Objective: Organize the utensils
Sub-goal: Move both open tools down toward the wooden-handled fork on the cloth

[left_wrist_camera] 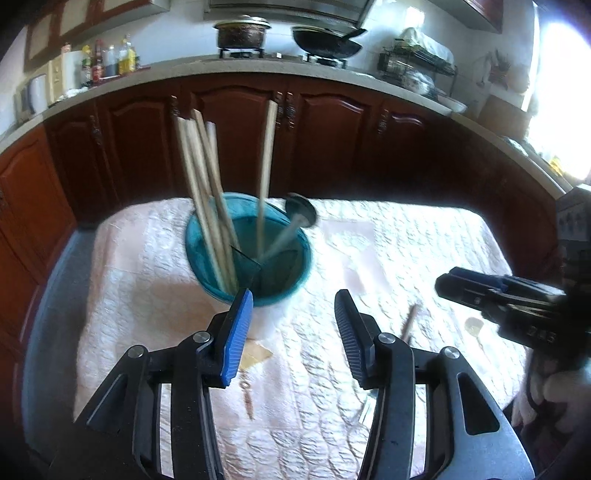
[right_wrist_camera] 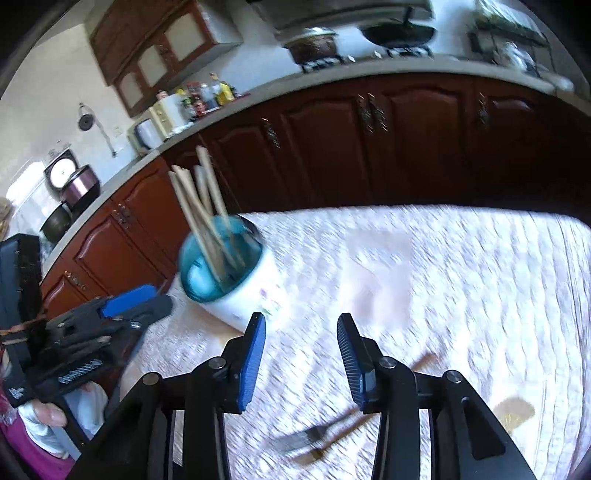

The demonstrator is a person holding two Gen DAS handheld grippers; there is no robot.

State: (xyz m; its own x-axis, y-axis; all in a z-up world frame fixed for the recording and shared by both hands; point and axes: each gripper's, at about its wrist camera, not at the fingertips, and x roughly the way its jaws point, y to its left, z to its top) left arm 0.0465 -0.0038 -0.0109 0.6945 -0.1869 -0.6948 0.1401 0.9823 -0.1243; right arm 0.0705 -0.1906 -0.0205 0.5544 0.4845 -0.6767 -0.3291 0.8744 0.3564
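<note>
A white utensil holder [left_wrist_camera: 258, 317] with a teal rim stands on the quilted tablecloth [left_wrist_camera: 424, 240]. It holds several wooden chopsticks [left_wrist_camera: 207, 192] and a dark spoon [left_wrist_camera: 300, 213]. My left gripper [left_wrist_camera: 293, 301] hovers just in front of the holder, open, with nothing between its fingers. My right gripper [right_wrist_camera: 301, 321] is open too and empty, above a fork [right_wrist_camera: 304, 439] that lies on the cloth. In the right wrist view the holder [right_wrist_camera: 247, 295] sits to the left, with the left gripper [right_wrist_camera: 162, 301] beside it. A wooden-handled utensil [left_wrist_camera: 409, 321] lies on the cloth near the right gripper [left_wrist_camera: 443, 284].
Dark wooden cabinets [left_wrist_camera: 325, 140] and a counter with a pot [left_wrist_camera: 242, 33] and a wok [left_wrist_camera: 327, 42] run behind the table. Bottles [left_wrist_camera: 110, 61] stand at the counter's left. A small brown item [left_wrist_camera: 246, 393] lies on the cloth under my left gripper. A person's hand [right_wrist_camera: 48, 417] holds the left gripper.
</note>
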